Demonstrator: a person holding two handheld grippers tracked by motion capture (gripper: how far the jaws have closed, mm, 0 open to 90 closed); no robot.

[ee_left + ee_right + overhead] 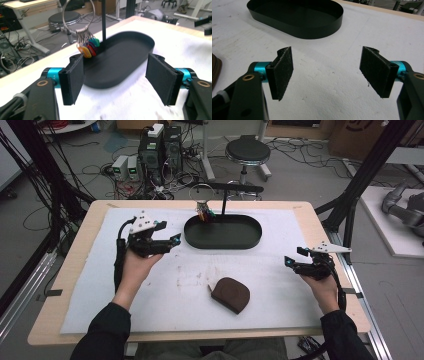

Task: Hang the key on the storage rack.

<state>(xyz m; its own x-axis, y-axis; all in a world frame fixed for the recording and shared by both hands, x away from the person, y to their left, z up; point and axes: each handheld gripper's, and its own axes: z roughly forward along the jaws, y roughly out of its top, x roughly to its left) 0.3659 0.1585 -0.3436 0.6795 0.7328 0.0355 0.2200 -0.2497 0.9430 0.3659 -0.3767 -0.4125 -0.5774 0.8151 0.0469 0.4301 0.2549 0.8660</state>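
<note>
A black oval tray (223, 232) sits at the back middle of the white mat, also in the left gripper view as tray (120, 58) and in the right gripper view as tray (297, 17). A thin black post (223, 200) rises from it, and a metal ring (77, 15) with several coloured key tags (89, 47) hangs over its left end. A brown zip pouch (230, 294) lies on the mat near the front middle. My left gripper (167, 241) is held open just left of the tray. My right gripper (292, 261) is open at the right, nothing between its pads.
The white mat (150, 285) covers most of the wooden table (75, 270). Beyond the table stand a round stool (247, 151), computer boxes (159, 150) and loose cables on the floor. Black frame posts (370, 175) rise at the right.
</note>
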